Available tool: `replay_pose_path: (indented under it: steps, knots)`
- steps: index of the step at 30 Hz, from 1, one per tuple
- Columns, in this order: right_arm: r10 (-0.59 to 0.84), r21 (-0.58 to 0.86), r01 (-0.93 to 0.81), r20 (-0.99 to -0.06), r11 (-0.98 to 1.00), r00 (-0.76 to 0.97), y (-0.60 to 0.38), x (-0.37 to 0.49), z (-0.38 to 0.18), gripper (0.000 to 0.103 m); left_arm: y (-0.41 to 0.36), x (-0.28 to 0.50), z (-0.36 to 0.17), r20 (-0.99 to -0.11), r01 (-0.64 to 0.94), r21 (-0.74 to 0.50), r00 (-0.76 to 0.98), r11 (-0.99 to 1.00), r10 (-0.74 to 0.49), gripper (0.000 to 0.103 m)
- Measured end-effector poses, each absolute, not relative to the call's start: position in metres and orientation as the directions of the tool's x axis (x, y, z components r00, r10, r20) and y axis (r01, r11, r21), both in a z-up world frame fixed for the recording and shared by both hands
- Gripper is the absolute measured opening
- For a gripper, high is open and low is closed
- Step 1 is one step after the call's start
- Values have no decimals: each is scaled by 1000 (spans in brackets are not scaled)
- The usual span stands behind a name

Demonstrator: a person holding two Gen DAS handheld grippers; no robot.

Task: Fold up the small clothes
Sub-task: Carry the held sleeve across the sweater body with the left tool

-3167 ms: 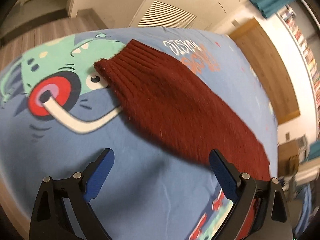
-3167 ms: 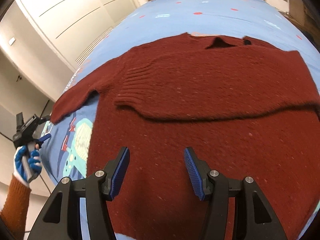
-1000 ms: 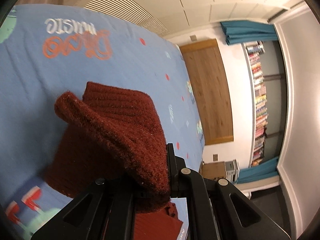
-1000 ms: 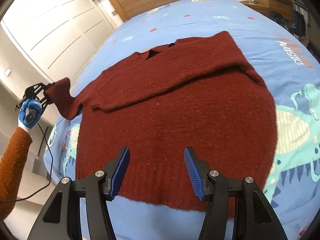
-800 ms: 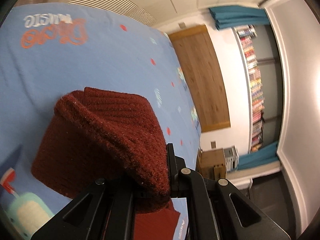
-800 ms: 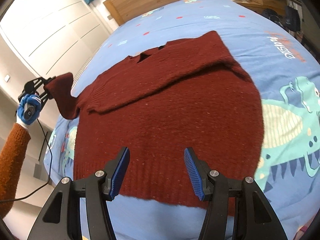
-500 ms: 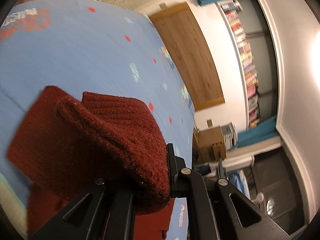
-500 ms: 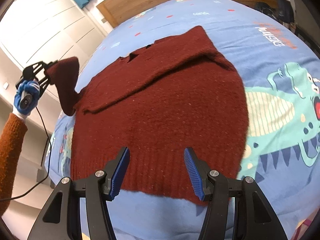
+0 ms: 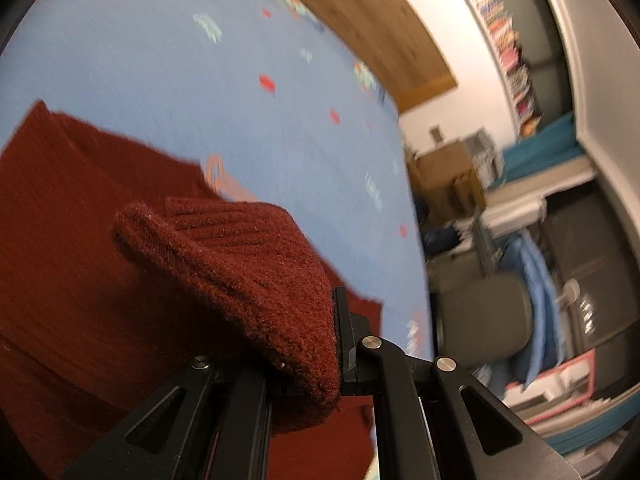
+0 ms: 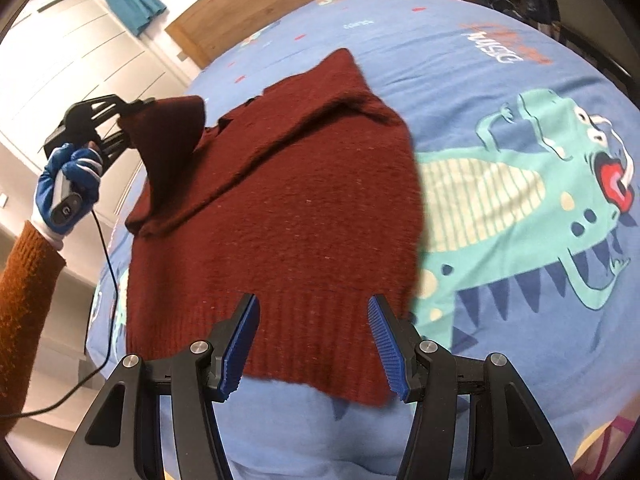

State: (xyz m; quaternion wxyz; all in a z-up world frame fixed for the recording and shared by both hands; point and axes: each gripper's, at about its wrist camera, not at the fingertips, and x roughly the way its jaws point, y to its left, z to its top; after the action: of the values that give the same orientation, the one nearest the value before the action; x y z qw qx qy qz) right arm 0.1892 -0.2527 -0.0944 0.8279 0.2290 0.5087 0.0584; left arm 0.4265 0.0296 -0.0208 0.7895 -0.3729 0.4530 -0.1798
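- The dark red sweater [image 10: 288,216] lay flat on the blue dinosaur-print bedspread [image 10: 520,92], its ribbed hem [image 10: 304,332] near the bed's near edge, its collar toward the wooden headboard [image 10: 280,8].
- One sleeve was already folded across the chest; that much looked done.
- My left gripper [image 10: 120,128] was clamped on the other sleeve's cuff [image 9: 248,276], lifted clear of the bed at its left edge and not yet laid over the body.
- My right gripper [image 10: 312,344] hovered over the hem, jaws apart, holding nothing.
- Left, I judged: lay this sleeve, then fold the body.
- The knit looked thick, fuzzy and limp.
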Motion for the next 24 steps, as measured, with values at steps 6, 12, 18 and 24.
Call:
replay_pose_path:
  steps: [6, 12, 18, 24]
  knots:
    - [336, 445, 147, -821, 884, 462, -258, 185, -104, 59, -26, 410, -55, -707, -14, -634, 414, 773, -573, 5]
    - [344, 441, 125, -822, 889, 455, -252, 187, -104, 59, -49, 392, -83, -827, 50, -459, 340, 887, -447, 5]
    - [347, 450, 134, -818, 883, 459, -257, 192, -105, 59, -22, 384, -79, -790, -3, -520, 381, 854, -480, 32]
    - [349, 452, 137, -819, 882, 456, -258, 193, -107, 59, -35, 409, -62, -776, -28, -527, 423, 849, -468, 9]
